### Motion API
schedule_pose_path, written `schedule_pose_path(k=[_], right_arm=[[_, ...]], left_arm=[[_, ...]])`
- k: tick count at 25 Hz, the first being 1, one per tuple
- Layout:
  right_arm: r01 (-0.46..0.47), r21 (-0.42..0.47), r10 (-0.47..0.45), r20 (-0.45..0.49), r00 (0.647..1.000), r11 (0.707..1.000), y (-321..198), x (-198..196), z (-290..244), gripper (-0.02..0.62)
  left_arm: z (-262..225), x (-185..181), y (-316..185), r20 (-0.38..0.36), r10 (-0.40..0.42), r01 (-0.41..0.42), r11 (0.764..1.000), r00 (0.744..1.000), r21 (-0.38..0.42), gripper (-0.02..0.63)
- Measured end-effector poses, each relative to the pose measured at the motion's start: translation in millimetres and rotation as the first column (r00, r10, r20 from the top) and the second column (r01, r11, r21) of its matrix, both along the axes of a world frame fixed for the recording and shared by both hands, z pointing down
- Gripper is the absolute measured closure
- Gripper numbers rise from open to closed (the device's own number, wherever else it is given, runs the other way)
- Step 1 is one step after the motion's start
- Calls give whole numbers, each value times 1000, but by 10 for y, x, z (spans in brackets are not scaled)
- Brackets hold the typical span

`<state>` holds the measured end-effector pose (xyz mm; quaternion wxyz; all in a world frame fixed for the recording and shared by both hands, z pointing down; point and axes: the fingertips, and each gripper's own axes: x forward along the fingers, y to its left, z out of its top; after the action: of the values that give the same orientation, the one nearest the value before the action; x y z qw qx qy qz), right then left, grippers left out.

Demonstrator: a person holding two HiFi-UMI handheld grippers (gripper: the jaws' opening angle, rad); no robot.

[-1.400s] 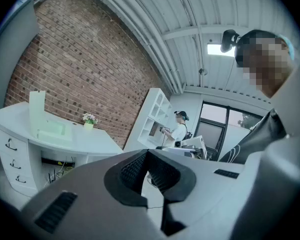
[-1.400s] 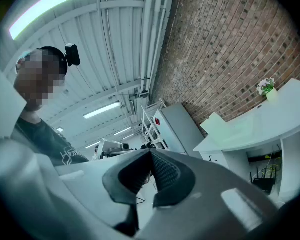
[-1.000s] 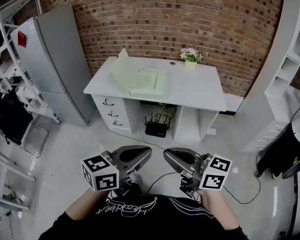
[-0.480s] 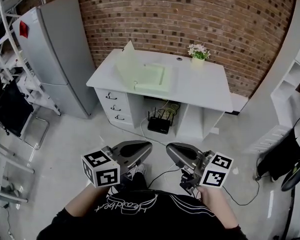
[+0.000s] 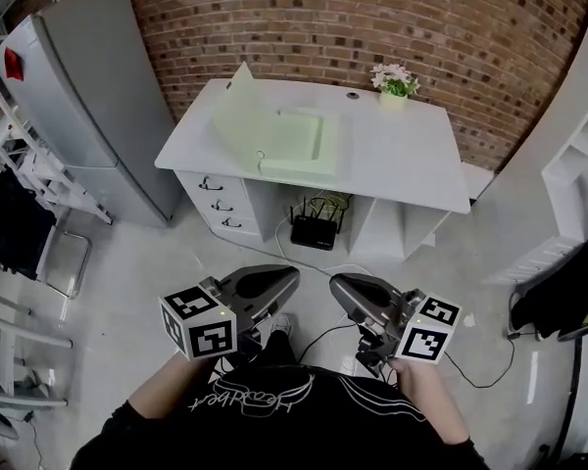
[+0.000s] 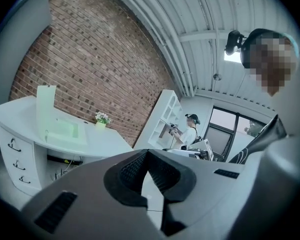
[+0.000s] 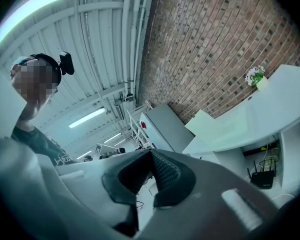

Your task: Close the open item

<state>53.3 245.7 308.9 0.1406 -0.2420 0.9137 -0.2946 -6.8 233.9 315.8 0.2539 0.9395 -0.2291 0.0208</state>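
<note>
Over the last second the white desk [image 5: 402, 160] drew closer and larger ahead of me, while both grippers stayed low against my body; I was still walking in. The left gripper [image 5: 286, 284] had its jaws pressed together at the tips with nothing between them; the right gripper [image 5: 339, 290] was the same, closed and empty. The open item, a pale green case [image 5: 292, 153], lay on the desk well ahead of the left gripper, and ahead and to the left of the right one; its lid [image 5: 237, 101] stood upright along the case's left edge. A small flower pot [image 5: 395, 86] sat farther back, ahead of the right gripper. By my reckoning nothing of the task was done yet; the approach, reaching the lid and swinging it down all remained.
</note>
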Motion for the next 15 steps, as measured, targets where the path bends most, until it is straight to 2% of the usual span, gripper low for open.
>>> schedule_pose_path(k=[8,15], right_arm=[[-29,-76,30,18,999,997,-813,-118,228,591],[-48,-132,50,8,999,990,-1428,-338,392,591]], left_arm=[[215,-42,-824,28,30,-29,998,999,-55,603],[381,-290,-1497,19,21,-20,996,1000,-90,603]])
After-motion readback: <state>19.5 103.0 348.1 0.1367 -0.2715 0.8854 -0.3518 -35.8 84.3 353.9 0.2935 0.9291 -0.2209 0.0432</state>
